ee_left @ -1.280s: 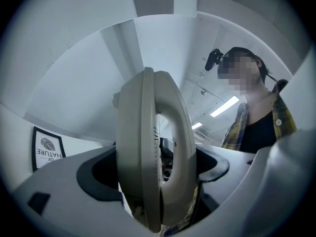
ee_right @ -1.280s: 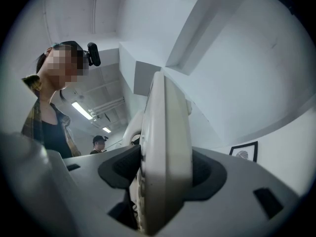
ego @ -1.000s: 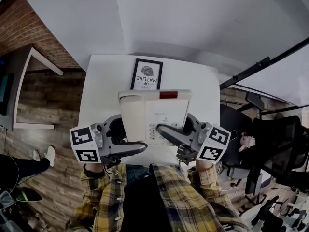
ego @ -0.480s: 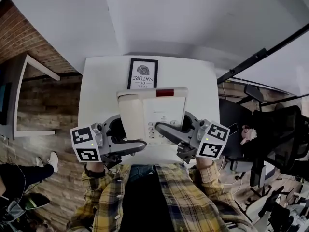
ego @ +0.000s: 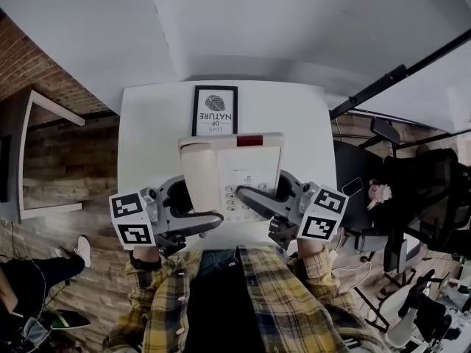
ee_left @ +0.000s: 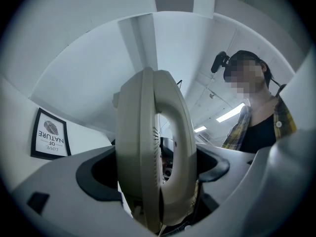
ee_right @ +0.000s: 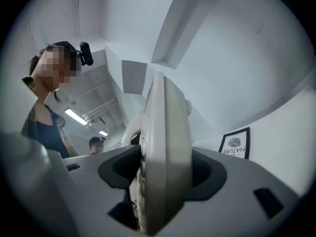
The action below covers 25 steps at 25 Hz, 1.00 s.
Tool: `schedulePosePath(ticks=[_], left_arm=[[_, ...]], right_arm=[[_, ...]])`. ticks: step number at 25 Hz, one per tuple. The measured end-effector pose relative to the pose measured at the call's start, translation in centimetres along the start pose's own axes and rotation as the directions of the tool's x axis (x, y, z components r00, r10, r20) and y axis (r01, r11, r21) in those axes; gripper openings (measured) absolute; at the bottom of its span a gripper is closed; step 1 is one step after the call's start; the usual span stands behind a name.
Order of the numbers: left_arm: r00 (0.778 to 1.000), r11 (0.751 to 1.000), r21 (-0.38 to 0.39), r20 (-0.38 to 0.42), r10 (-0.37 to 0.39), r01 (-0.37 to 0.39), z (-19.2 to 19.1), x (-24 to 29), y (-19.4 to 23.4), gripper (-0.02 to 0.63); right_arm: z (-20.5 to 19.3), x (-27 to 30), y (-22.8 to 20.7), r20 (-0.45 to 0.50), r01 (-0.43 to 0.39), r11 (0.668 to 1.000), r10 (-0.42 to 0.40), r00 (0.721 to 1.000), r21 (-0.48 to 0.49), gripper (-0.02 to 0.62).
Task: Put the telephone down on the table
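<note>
**Telephone clamped by both grippers over the near half of the table**

The left gripper (ego: 210,220) is clamped on the handset side of the telephone (ego: 232,171). The right gripper (ego: 248,195) is clamped on the keypad side. The white table (ego: 151,123) shows bare surface to the left and right of the telephone, out to both side edges. The far edge lies near a white wall. A framed picture (ego: 214,111) lies on the far half, and its near edge meets the telephone's far edge in the head view. Office chairs (ego: 412,204) stand to the right, clear of the table. The telephone, the grippers and the person's shirt (ego: 243,300) cover the near table edge. It cannot be told whether the telephone's underside touches the table.
</note>
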<state>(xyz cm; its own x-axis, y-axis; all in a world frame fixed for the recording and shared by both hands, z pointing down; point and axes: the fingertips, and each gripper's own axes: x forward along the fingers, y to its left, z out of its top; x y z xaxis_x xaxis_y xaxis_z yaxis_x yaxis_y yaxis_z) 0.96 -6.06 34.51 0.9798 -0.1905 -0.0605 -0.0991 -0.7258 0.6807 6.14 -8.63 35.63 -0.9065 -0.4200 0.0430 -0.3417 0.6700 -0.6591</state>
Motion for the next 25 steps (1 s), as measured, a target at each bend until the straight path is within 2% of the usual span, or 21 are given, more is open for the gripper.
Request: schedulePosePath(ticks=[5,15,25], left_arm=[[1.0,1.0,-0.021,-0.011,0.001,-0.001,-0.7,-0.4,0.9,0.419],[0.999,0.993,-0.115,-0.052,0.008,-0.014,-4.0,-0.4,2.8,0.419],[0.992,0.972,-0.233,-0.127,0.006,-0.036,-8.6,0.5,5.3,0.422]], right_arm=[[-0.9,0.4,-0.7,-0.006,0.019,1.0,-0.019,1.0,0.019,0.255],[-4.3,-0.1,-2.7,-0.041,0.067,0.993,-0.063,0.997,0.102,0.256],[-8.5,-1.6,-5.9,-0.093,0.14,0.97,-0.123,0.988,0.197,0.259]])
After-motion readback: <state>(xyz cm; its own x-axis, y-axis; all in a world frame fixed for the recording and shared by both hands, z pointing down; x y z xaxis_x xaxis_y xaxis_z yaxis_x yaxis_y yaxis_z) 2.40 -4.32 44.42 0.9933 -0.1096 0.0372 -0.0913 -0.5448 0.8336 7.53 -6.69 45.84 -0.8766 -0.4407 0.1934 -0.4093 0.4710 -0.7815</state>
